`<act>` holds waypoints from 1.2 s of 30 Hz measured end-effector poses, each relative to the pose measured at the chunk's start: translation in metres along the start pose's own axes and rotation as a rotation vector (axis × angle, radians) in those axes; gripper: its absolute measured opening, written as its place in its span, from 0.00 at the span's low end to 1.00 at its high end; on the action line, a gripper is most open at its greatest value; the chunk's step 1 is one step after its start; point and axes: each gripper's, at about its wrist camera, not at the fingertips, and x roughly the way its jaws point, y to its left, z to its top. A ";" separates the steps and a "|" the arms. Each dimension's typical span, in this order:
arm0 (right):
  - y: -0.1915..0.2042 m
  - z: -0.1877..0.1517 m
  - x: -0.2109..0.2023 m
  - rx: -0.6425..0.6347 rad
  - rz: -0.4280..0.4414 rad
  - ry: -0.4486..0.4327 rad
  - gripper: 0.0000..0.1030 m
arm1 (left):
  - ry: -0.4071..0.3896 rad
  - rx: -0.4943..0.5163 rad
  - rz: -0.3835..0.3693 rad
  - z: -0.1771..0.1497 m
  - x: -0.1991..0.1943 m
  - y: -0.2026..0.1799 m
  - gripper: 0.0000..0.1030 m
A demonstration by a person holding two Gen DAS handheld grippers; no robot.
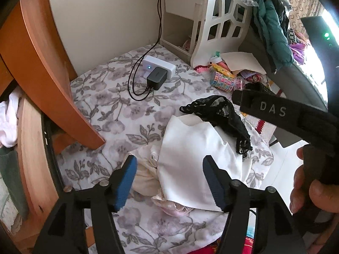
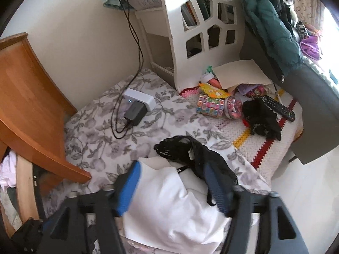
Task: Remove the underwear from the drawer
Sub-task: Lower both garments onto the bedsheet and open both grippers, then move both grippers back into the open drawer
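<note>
A pile of underwear lies on the floral bedsheet [image 1: 101, 97]: a white piece [image 1: 186, 148], a cream piece [image 1: 146, 169], and a black lace piece [image 1: 220, 114] draped on top. My left gripper [image 1: 170, 160] hovers open just above the white piece, holding nothing. My right gripper [image 2: 172, 167] is also open over the white piece [image 2: 169, 201], and the black lace piece [image 2: 190, 152] lies against its right finger. The wooden drawer [image 1: 27, 148] stands open at the left with white and pink garments [image 1: 8, 122] inside. The right gripper's body shows at the right of the left wrist view, held by a hand [image 1: 307, 192].
A white power strip with a black charger [image 1: 157, 72] and its cables lie on the sheet near the wall. Toys, a remote [image 2: 279, 108] and another black garment [image 2: 260, 118] sit on a crochet blanket. A white shelf [image 2: 201, 31] and a grey sofa [image 2: 313, 97] stand behind.
</note>
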 end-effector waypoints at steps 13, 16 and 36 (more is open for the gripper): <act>-0.003 -0.001 0.004 -0.021 -0.038 -0.011 1.00 | -0.003 -0.048 -0.020 -0.001 0.004 0.007 0.94; -0.004 0.000 0.003 -0.020 -0.045 -0.022 1.00 | -0.007 -0.048 -0.028 -0.002 0.004 0.005 1.00; -0.005 0.005 -0.015 -0.013 -0.039 -0.079 1.00 | -0.027 -0.032 -0.028 0.001 -0.007 0.005 1.00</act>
